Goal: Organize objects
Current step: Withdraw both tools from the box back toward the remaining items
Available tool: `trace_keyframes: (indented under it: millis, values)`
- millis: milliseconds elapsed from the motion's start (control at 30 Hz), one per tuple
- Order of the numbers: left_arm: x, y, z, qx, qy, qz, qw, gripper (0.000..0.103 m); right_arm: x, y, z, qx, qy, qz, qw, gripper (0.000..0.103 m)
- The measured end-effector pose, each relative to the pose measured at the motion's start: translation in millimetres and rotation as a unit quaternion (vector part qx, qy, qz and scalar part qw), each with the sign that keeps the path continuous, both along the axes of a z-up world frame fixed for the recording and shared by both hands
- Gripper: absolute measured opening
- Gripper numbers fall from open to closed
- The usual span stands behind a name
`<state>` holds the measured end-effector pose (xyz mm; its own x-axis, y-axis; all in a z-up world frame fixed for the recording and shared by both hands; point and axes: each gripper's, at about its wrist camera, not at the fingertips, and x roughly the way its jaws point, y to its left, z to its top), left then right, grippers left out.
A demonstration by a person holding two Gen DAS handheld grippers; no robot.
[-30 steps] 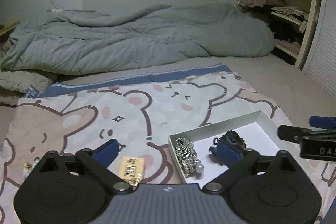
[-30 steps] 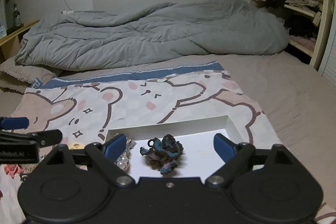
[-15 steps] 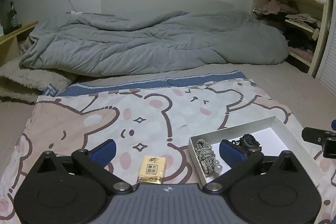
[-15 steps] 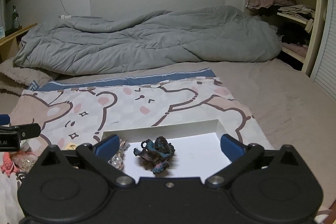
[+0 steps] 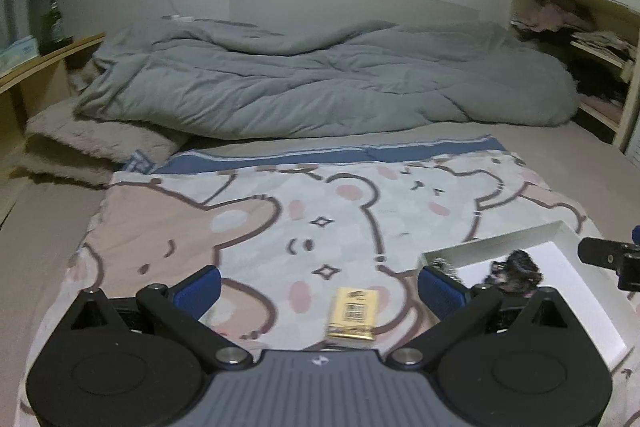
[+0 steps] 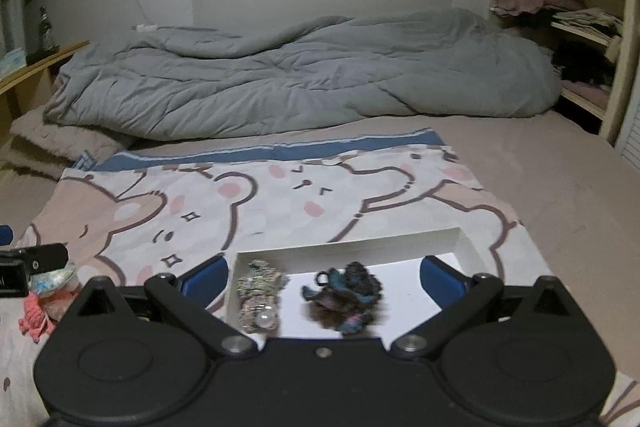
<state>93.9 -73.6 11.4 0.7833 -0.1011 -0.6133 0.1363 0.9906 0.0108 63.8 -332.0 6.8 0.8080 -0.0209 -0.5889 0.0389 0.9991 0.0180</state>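
Both grippers gape empty: the left gripper has the yellow packet between its fingers, the right gripper the dark scrunchie in the white box.

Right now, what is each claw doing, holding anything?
Left claw: open, holding nothing.
Right claw: open, has just been opening wider, holding nothing.

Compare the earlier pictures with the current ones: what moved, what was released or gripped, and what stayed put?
The right hand-held gripper has just been opening its jaws; the dark scrunchie lies free in the white box, with nothing pressed. The left hand-held gripper swung left, from over the box to frame the yellow packet, empty and open. Box, beaded scrunchie, packet and bear blanket stayed put.
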Motion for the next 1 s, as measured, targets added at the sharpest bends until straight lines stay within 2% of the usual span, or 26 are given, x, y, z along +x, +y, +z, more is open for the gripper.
trace_keyframes:
  millis: [367,667,867,1000]
  values:
    - [-9.4,56.9,6.6,0.005,-0.003,0.043,0.9991,0.103,9.2,54.6,3.8,0.005,-0.002,0.047,0.999,0.103]
    - [-17.9,87.5,12.4,0.007,-0.007,0.064,0.9979,0.103,12.0,95.4,5.2,0.018,0.001,0.086,0.996,0.103]
    - [-21.0,95.0,11.7,0.014,-0.009,0.065,0.9978,0.103,12.0,114.4,6.3,0.019,0.002,0.098,0.995,0.103]
    - [-18.9,96.0,1.2,0.012,0.006,0.038,0.9992,0.103,16.0,119.1,3.6,0.025,0.009,0.106,0.994,0.103]
